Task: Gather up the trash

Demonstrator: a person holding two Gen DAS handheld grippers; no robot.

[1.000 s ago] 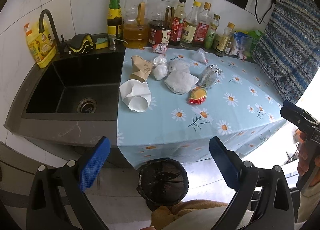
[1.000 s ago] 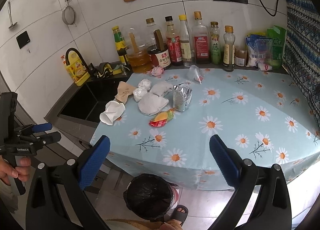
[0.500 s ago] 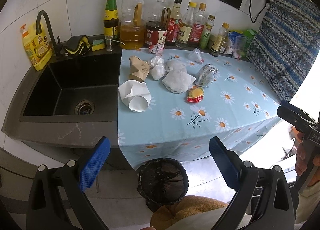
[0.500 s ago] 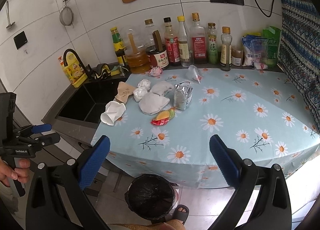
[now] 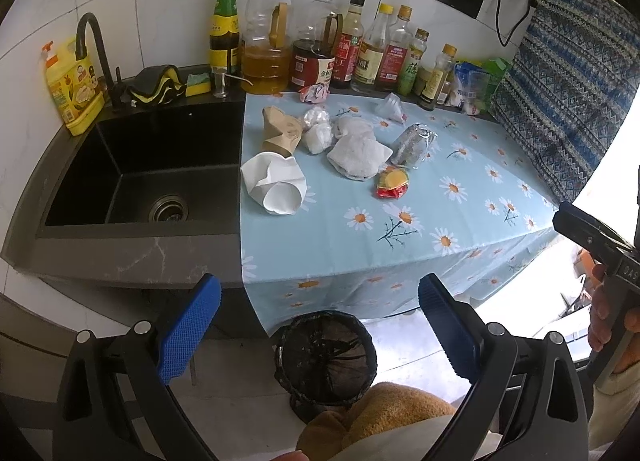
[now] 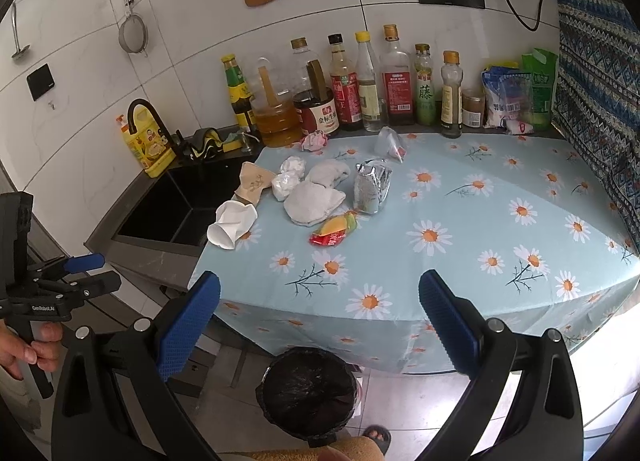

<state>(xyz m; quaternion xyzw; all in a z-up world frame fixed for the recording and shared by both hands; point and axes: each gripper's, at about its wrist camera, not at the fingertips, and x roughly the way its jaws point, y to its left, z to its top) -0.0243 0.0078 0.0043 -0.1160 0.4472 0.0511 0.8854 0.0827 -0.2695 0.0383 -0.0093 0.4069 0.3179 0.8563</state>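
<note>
Sink [image 5: 132, 165] sits left of the daisy cloth [image 5: 460, 221]. Just right of the sink lie a white cup [image 5: 276, 189] and a brown cup [image 5: 280, 131] behind it. Further right of the sink: crumpled tissues [image 5: 356, 153], a red-yellow wrapper [image 5: 392, 183] and a foil bag [image 5: 412, 143]. The bin [image 5: 326, 357] stands on the floor below the cloth's edge. Left gripper [image 5: 320, 325] and right gripper [image 6: 320, 325] are both wide apart, empty, above the bin.

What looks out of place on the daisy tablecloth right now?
Loose trash is clustered near the sink side: a crushed white paper cup, a crumpled brown paper bag, wadded tissues and a red-yellow wrapper. Nothing looks spilled.
</note>
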